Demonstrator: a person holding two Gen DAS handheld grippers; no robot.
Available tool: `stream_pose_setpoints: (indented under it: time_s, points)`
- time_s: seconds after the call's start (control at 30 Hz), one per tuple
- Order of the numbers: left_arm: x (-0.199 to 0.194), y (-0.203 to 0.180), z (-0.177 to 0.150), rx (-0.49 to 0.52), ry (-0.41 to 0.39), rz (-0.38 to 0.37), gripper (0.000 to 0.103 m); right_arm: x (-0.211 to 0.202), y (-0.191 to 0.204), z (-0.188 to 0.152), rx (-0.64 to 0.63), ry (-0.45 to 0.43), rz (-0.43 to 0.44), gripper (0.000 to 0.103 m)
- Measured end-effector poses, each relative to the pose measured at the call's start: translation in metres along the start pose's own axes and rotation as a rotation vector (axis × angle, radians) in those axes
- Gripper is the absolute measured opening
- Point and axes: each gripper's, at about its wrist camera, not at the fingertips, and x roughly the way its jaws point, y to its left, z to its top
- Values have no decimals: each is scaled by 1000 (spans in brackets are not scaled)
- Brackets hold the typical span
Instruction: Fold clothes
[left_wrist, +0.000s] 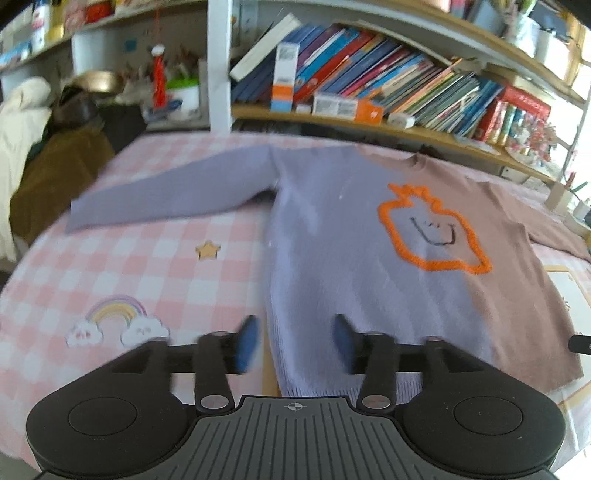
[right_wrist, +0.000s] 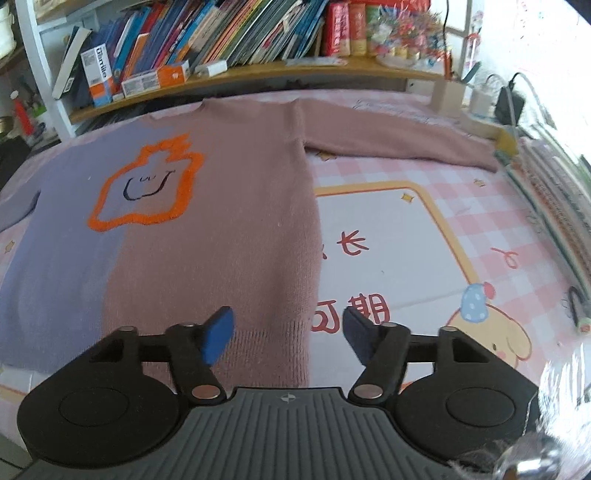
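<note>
Two-tone knit sweater (left_wrist: 369, 266), lavender on one half and dusty pink on the other, with an orange outlined smiley figure (left_wrist: 432, 232) on the chest, lies spread flat, face up, on the desk under a pink-and-white checked cloth with cartoon prints (left_wrist: 147, 266).

- Left view: body fills centre to lower right, lavender sleeve (left_wrist: 166, 195) stretched out toward the mid-left of the frame. Right view: pink sleeve (right_wrist: 399, 140) runs out to the upper right and ends near a wooden stand (right_wrist: 448, 96).
- Both sleeves out and hem toward the cameras: no fold line shows anywhere. Flat layout suits folding, since seams and corners are all reachable.
- Left gripper (left_wrist: 295, 343): jaws apart, nothing between them, straddling the lavender side edge at the ribbed hem, bottom centre. Blur in that view, so cannot tell whether the pads touch fabric.
- Right gripper (right_wrist: 288, 332): jaws apart, empty, straddling the pink side edge at the hem, bottom centre.
- One gripper per hem corner looks like a symmetric two-corner pinch setup, which would keep the hem straight when lifted. That's my judgement only.
- Bookshelf with leaning coloured books (left_wrist: 351, 74) sits along the top of both frames, behind the collar, clear of the work area.
</note>
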Motion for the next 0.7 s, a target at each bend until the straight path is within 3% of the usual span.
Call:
stream_pose_setpoints:
  time_s: [0.07,0.1,0.27,0.5,0.7]
  points:
    - [-3,-2,1,22,-20,-5,73,-6,6,-3,-3,-18,-27,75]
    - [-4,-3,2,35,-26,-11,75,-9,10,-4,-6,-28,-41,81]
    - [-7,-4,0,79,-51,-44,89,-25,26,-10,-13,-88,-122,91]
    - [-7,2,-11,90,-22,-57,91,-43,46,-24,5,-165,-207,98]
    - [-16,-7,-15,102,-30,-31,91,-47,57,-36,-37,-179,-166,99]
